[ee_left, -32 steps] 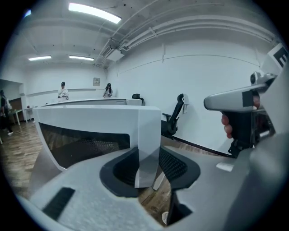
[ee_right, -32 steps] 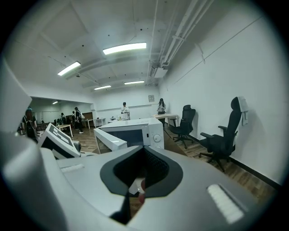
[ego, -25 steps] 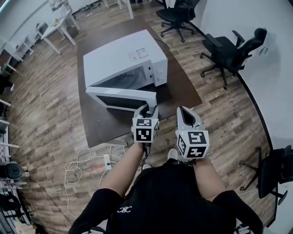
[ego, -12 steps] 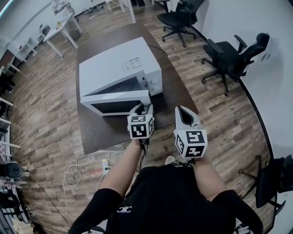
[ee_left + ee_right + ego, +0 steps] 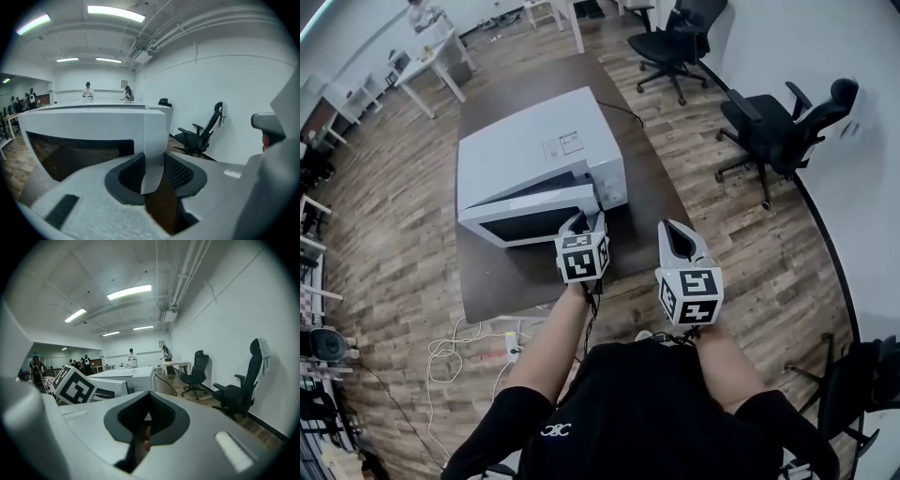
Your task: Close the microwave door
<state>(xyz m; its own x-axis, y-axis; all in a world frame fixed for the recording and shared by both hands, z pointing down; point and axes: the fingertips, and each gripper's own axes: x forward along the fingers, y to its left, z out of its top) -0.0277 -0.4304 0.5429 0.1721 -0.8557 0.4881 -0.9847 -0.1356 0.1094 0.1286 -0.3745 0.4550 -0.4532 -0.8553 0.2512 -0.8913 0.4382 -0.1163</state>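
Note:
A white microwave stands on a dark brown table, and its door is ajar by a narrow wedge. My left gripper is at the door's free right edge. In the left gripper view that white edge stands upright between the dark pads, which close on it. My right gripper hovers to the right of the left one, off the table's front right corner, with its jaws together and nothing in them. The right gripper view shows the microwave ahead and the left gripper's marker cube.
Two black office chairs stand to the right along the white wall. White cables and a power strip lie on the wooden floor by the table's near left corner. White desks stand far back left, with people in the distance.
The door has swung from wide ajar to a narrow gap against the microwave. My left gripper travelled with its edge, up and left in the head view. The right gripper shifted forward a little.

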